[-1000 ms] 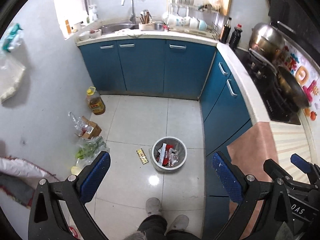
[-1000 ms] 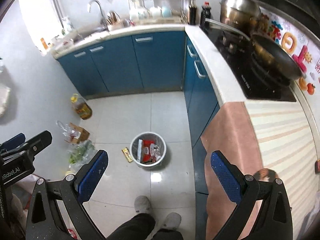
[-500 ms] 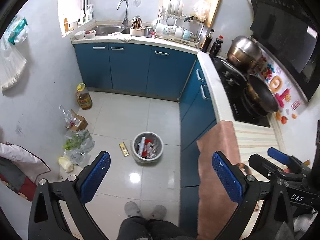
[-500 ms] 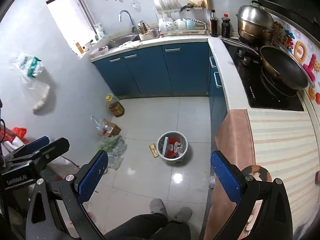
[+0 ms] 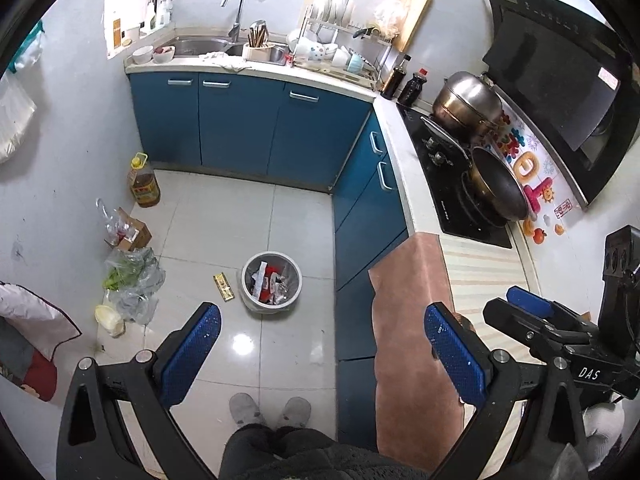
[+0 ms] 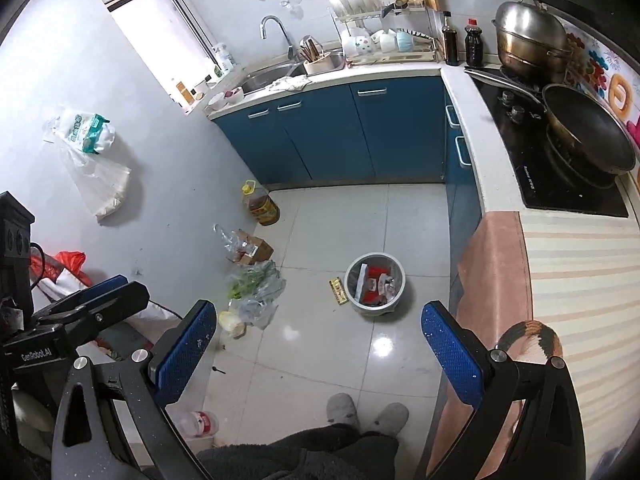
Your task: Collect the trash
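Observation:
A round grey trash bin (image 5: 271, 282) stands on the tiled floor, holding red and white wrappers; it also shows in the right wrist view (image 6: 375, 283). A flat yellow wrapper (image 5: 223, 288) lies on the floor just left of the bin, also in the right wrist view (image 6: 337, 292). My left gripper (image 5: 320, 354) is open and empty, held high above the floor. My right gripper (image 6: 316, 350) is open and empty, equally high. Each gripper shows at the edge of the other's view.
Blue cabinets (image 5: 248, 120) line the back and right. A counter with a pink cloth (image 5: 416, 300) and a stove with a wok (image 5: 496, 188) is at right. An oil bottle (image 5: 143, 180), a cardboard box (image 5: 134, 234) and plastic bags (image 5: 132, 280) lie along the left wall. My slippered feet (image 5: 270, 410) are below.
Both grippers have risen away from the floor; the bin and wrapper look smaller and farther. The views have widened to take in the stove and walls. Jaws stay open.

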Motion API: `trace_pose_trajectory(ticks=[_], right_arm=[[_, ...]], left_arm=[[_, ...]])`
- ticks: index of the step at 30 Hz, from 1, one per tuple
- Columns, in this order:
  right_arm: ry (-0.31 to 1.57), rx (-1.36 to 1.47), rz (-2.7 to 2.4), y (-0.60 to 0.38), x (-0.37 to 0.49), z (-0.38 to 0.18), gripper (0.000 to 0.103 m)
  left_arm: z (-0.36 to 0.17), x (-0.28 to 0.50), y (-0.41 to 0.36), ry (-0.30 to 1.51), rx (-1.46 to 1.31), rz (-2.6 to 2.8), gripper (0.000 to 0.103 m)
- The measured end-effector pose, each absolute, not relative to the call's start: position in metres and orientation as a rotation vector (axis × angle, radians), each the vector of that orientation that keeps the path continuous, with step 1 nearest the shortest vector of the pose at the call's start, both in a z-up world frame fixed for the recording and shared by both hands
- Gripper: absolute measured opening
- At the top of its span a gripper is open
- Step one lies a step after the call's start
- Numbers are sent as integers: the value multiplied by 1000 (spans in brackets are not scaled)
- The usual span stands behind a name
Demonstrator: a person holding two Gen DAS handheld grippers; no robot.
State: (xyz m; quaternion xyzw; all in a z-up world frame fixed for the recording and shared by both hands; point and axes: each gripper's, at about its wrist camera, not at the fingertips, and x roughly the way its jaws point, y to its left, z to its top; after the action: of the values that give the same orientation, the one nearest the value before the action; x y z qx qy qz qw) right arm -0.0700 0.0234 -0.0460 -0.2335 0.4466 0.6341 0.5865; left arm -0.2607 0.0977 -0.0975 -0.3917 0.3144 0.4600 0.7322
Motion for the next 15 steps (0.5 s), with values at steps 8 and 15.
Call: trace_pose_trajectory(ticks=[8,15], right_arm=[[1050,-561,1484,30,-77,-49,103],[1058,-566,1492,34,-80,-52,103]], left_arm=[[-99,-268,97,694,-876,1014,103],[-101,-269,95,701,-882,1010,103]])
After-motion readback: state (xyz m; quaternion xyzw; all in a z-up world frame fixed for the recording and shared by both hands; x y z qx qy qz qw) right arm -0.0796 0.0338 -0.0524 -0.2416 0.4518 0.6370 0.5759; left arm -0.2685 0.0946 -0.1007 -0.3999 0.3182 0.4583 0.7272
